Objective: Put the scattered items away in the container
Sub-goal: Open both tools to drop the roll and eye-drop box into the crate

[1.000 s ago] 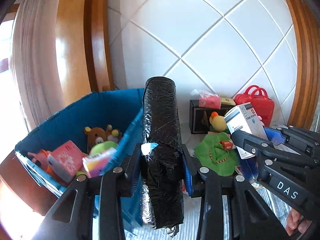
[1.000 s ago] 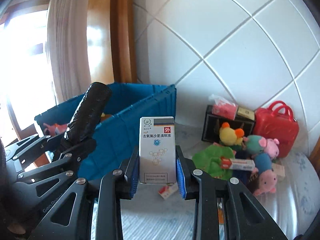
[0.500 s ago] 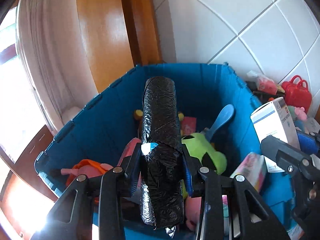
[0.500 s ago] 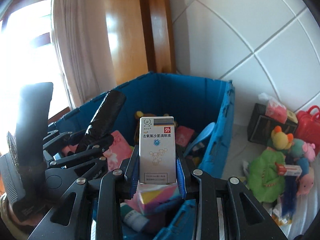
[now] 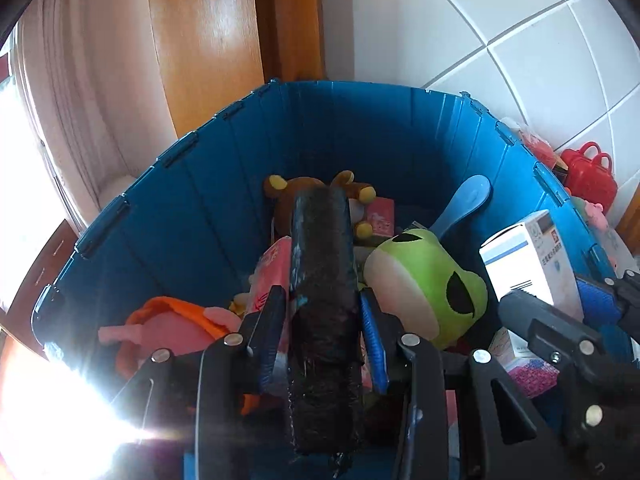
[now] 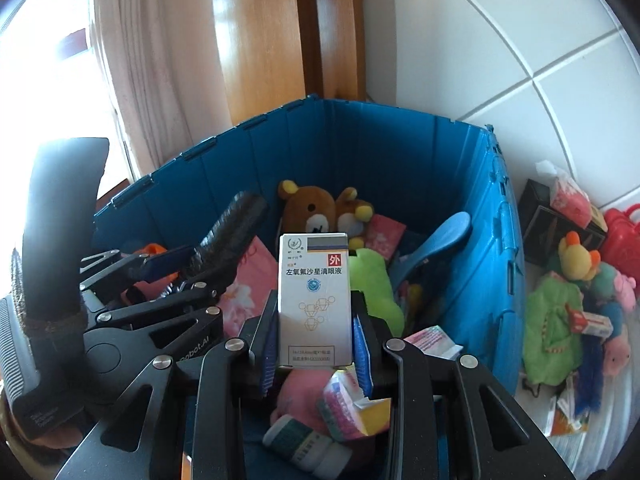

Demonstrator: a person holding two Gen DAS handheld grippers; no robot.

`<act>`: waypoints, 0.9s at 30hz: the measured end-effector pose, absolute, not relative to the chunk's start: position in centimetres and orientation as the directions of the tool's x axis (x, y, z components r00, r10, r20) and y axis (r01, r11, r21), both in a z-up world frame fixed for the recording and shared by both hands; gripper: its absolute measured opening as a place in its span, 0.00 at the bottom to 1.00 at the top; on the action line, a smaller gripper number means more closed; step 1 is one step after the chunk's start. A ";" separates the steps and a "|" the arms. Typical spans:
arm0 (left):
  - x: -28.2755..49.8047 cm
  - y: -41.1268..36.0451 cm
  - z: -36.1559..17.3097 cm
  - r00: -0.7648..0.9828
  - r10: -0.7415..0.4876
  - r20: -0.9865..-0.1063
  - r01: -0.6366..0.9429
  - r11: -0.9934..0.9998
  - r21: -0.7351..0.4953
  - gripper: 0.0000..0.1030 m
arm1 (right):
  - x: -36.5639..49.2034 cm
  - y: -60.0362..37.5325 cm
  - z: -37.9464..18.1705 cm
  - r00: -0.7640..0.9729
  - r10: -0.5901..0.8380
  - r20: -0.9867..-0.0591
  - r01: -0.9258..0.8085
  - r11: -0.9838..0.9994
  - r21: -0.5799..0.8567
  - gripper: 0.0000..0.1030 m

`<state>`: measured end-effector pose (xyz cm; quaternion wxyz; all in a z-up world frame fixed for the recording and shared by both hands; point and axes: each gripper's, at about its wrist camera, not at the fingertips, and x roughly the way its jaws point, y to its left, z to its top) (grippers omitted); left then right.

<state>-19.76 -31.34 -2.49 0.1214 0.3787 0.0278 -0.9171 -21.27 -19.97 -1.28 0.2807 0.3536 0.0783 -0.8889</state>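
Left tongs (image 5: 322, 316) stood over the blue container (image 5: 224, 184), jaws just opening, the black wrapped roll (image 5: 322, 280) between the pads, apparently loosened. Right tongs (image 6: 316, 320) clamped a white medicine box (image 6: 315, 296) above the container's toys.

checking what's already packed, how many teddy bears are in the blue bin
1: a brown teddy bear lies against the far wall of the blue bin, behind the green plush. Others may be buried under the pile.

surface: pale cloth-covered surface (image 6: 612, 432) | blue container (image 6: 484, 280) is standing on it | black box (image 6: 538, 220), red case (image 6: 624, 240), green plush (image 6: 548, 332) and small cartons are lying beside the container
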 end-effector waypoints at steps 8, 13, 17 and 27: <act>-18.4 -32.0 -2.0 -0.707 -0.221 -0.672 0.272 -0.962 0.030 0.62 | -21.3 -20.7 -1.5 -0.603 -0.415 -0.682 0.546 -0.837 0.027 0.30; -17.7 -32.0 -1.8 -0.713 -0.236 -0.660 0.285 -0.958 0.034 0.67 | -21.0 -20.9 -1.5 -0.617 -0.391 -0.683 0.536 -0.844 -0.001 0.31; -16.9 -32.1 -1.4 -0.719 -0.259 -0.645 0.305 -0.951 0.042 0.71 | -20.7 -20.7 -1.3 -0.633 -0.375 -0.677 0.525 -0.851 -0.021 0.46; -14.5 -31.8 -0.2 -0.744 -0.281 -0.607 0.329 -0.944 0.033 0.73 | -18.4 -18.5 -0.2 -0.669 -0.405 -0.623 0.526 -0.851 -0.012 0.75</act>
